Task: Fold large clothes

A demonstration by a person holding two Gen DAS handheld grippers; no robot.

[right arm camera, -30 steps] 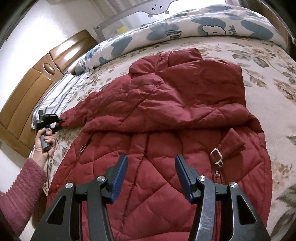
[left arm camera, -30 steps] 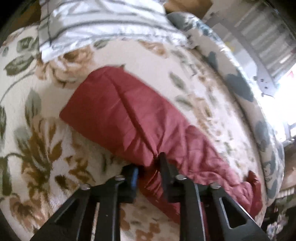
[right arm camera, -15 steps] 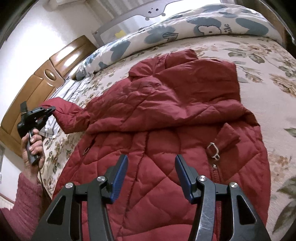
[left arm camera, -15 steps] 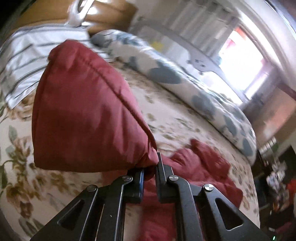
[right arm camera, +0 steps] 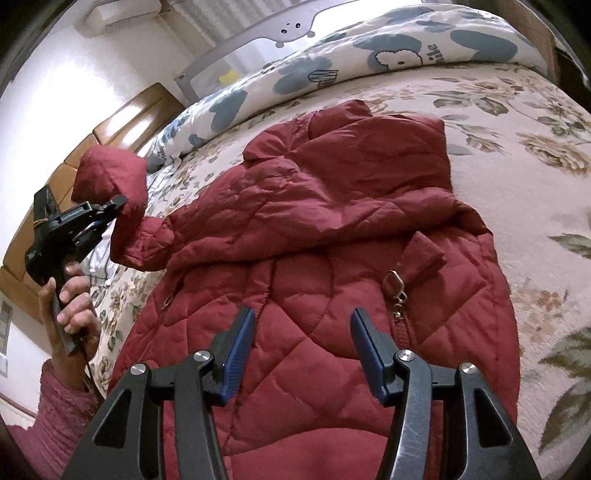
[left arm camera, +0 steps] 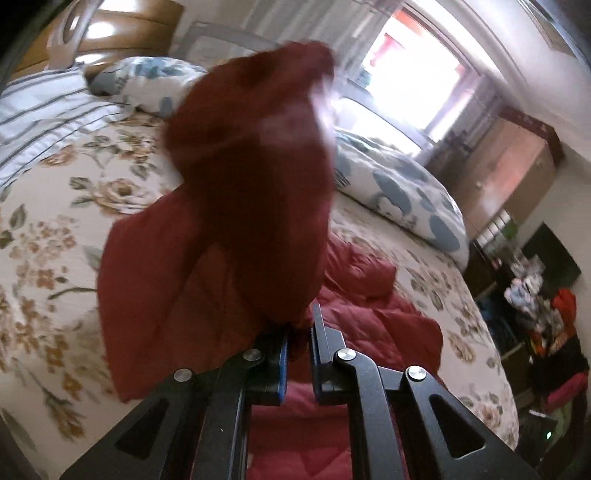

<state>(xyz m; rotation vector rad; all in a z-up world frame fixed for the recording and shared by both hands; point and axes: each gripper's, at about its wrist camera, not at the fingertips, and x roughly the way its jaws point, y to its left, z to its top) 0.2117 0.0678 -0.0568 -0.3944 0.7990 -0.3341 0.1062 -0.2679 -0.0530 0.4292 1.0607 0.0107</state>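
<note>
A dark red quilted jacket (right arm camera: 332, 236) lies spread on the floral bedspread (right arm camera: 524, 122). My left gripper (left arm camera: 298, 332) is shut on the jacket's sleeve (left arm camera: 243, 206) and holds it up off the bed; the cuff end stands blurred above the jaws. The right wrist view shows that gripper (right arm camera: 114, 210) at the left with the raised sleeve (right arm camera: 118, 184) in it. My right gripper (right arm camera: 303, 336) is open and empty, hovering over the jacket's lower front, left of the zipper pull (right arm camera: 397, 295).
A blue-patterned white bolster (right arm camera: 369, 62) lies along the far edge of the bed by a grey rail (right arm camera: 258, 37). A striped pillow (left arm camera: 40, 110) and wooden headboard (left arm camera: 122, 29) are at the head. Furniture and clutter (left arm camera: 546, 314) stand beyond the bed.
My left gripper has lifted the sleeve off the bed and swung it up and toward the jacket body. My right gripper has stayed open over the lower front.
</note>
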